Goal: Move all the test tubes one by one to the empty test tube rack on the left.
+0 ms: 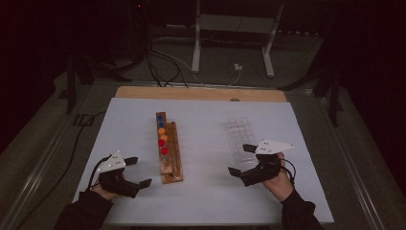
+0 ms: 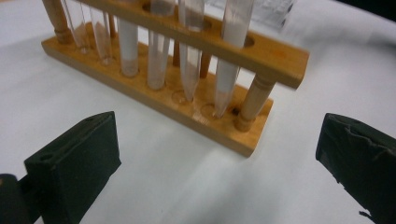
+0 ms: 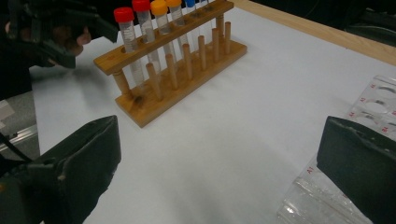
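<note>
A wooden test-tube rack (image 1: pixel 170 152) stands mid-table and runs front to back. It holds several capped tubes (image 1: pixel 163 142), red at the near end, then orange, then blue. My left gripper (image 1: pixel 139 171) sits to the rack's left near the front edge, open and holding nothing; its view faces the rack (image 2: pixel 196 116) and the clear tube bottoms (image 2: pixel 189 70). My right gripper (image 1: pixel 241 160) is open and holds nothing, beside a clear plastic well tray (image 1: pixel 239 136). In its view the rack (image 3: pixel 177 74) with red-capped tubes (image 3: pixel 123 15) stands ahead and the tray (image 3: pixel 373 107) lies at the right.
The white sheet (image 1: pixel 201 201) covers a wooden table whose far edge (image 1: pixel 201 93) shows. Cables (image 1: pixel 163 67) and a white stand's legs (image 1: pixel 230 43) lie on the floor beyond. Open white surface lies between rack and tray.
</note>
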### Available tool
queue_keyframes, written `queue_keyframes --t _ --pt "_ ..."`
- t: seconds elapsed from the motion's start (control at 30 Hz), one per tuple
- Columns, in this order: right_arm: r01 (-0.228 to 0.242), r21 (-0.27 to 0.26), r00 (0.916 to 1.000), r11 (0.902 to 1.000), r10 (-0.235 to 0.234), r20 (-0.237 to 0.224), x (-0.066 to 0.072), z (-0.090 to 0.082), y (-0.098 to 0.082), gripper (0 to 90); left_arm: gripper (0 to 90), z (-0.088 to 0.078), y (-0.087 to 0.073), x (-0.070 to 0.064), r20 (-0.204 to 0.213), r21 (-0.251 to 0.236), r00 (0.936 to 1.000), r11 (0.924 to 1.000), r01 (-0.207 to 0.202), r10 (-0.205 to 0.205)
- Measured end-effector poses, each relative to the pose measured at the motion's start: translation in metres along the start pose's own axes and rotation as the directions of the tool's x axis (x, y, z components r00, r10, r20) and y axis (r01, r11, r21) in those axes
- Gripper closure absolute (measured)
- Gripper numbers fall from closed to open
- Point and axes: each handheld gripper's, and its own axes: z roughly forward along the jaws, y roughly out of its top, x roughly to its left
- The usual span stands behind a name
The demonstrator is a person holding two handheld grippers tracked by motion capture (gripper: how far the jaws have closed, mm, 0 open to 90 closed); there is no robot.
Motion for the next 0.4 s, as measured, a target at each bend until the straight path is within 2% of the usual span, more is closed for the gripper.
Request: queue_keyframes --t 0.03,0.13,0.4 --pt "0.001 0.001 1.0 1.0 -0.001 -0.002 0.0001 0.0001 -0.0002 0.1 0.5 0.0002 -0.0008 0.0004 -0.008 -0.001 1.0 1.0 -0.001 0.001" --pt "0.01 0.009 1.0 0.9999 -0.01 -0.001 0.001 0.0011 -0.001 0.1 0.5 -0.0012 -0.0012 0.0014 0.005 -0.025 0.9999 0.9996 0.012 -0.012" --pt "0.009 0.021 1.0 0.9997 -0.009 -0.003 0.0011 0.0033 -0.0018 0.1 0.5 0.0 -0.0016 0.0005 0.011 -0.036 0.9998 0.9992 0.018 -0.017"
